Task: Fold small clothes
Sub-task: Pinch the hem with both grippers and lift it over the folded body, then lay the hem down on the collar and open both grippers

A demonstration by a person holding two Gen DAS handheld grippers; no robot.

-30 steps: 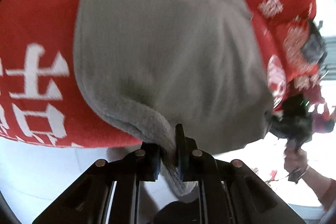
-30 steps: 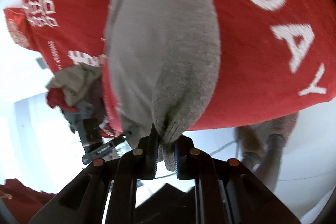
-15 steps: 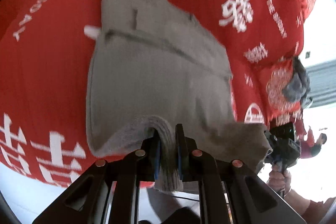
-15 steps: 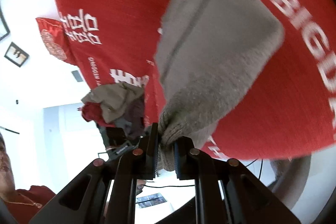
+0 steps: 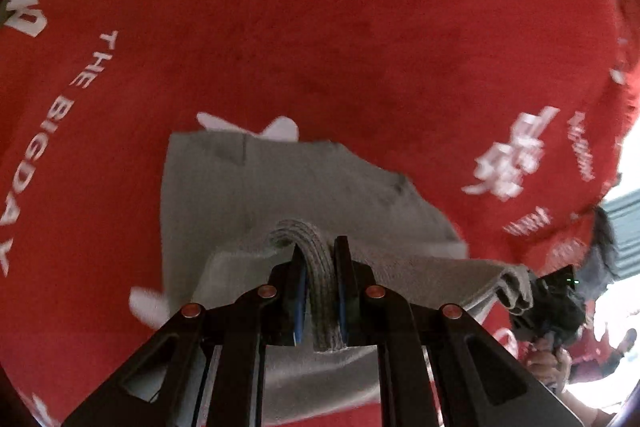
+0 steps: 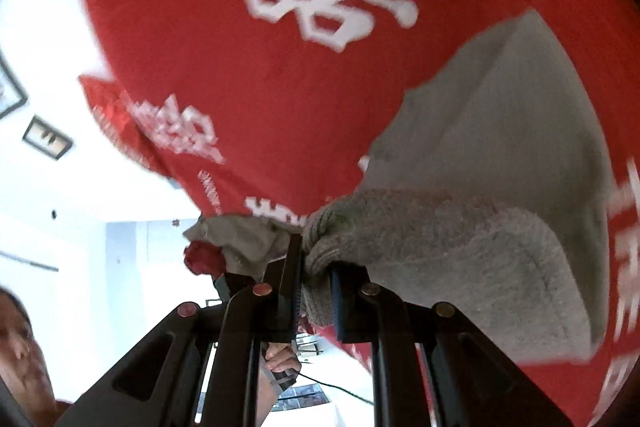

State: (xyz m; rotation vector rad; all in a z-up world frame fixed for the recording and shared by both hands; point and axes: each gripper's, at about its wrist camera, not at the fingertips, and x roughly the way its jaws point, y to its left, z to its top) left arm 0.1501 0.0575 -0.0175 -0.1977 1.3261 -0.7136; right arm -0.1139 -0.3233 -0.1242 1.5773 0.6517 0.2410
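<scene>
Red cloth with white lettering (image 5: 320,27) fills both views, with the grey knit garment (image 5: 248,195) at lower centre. Left gripper (image 5: 320,287) and right gripper (image 6: 316,283) each pinch a bunched edge. Keeping that held edge taut and level between them should lay the fold straight.

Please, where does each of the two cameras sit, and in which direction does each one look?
Left wrist: sits on the left tongs, looks steeply down at the grey garment on the red cloth; the hand holding the right tongs shows at right.
Right wrist: sits on the right tongs, looks nearly level across the cloth toward a clothes pile; a hand shows below.
Shared: the same garment, pinched by both tongs, and the cloth.
</scene>
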